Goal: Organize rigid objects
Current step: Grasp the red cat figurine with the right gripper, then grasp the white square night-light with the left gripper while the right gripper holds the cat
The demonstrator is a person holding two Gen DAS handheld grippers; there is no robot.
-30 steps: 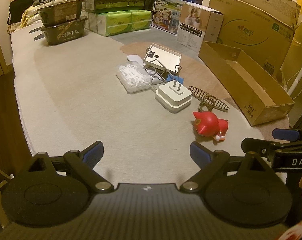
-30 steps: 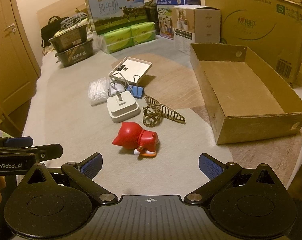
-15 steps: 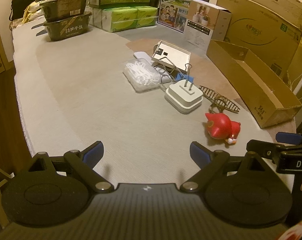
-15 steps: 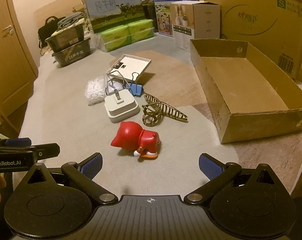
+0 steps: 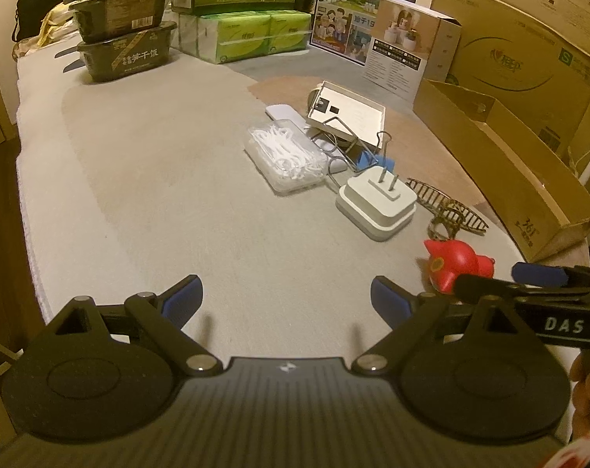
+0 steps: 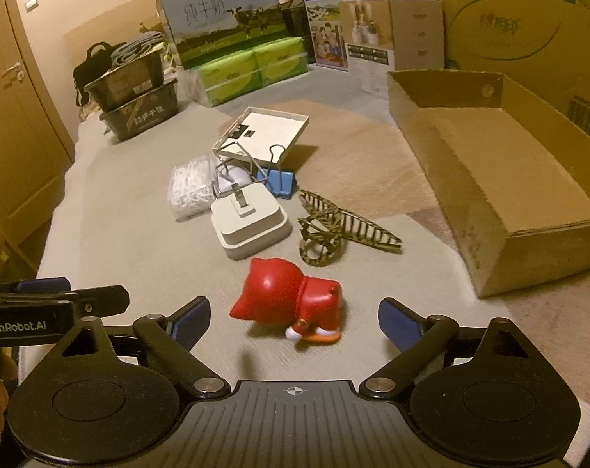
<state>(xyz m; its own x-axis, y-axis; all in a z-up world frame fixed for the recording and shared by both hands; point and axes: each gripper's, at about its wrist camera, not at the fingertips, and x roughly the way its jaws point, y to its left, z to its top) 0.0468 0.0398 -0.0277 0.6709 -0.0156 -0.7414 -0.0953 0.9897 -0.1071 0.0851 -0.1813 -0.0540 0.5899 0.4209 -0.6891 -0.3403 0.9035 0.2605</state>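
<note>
The right gripper [image 6: 294,318] is held wide open and empty, its fingers either side of the red toy [image 6: 291,302] lying on the blanket. The left gripper [image 5: 286,296] is likewise spread, with nothing held. Beyond are the white charger [image 6: 250,224], hair claw [image 6: 334,230] and cardboard box [image 6: 529,241]. The rounded toy could be squeezed out sideways if gripped off-centre.

Bare mat [image 5: 170,195] lies open left of the floss-pick box [image 5: 285,158]; charger [image 6: 250,224] and hair claw [image 6: 334,234] crowd behind the red toy [image 6: 291,302].
</note>
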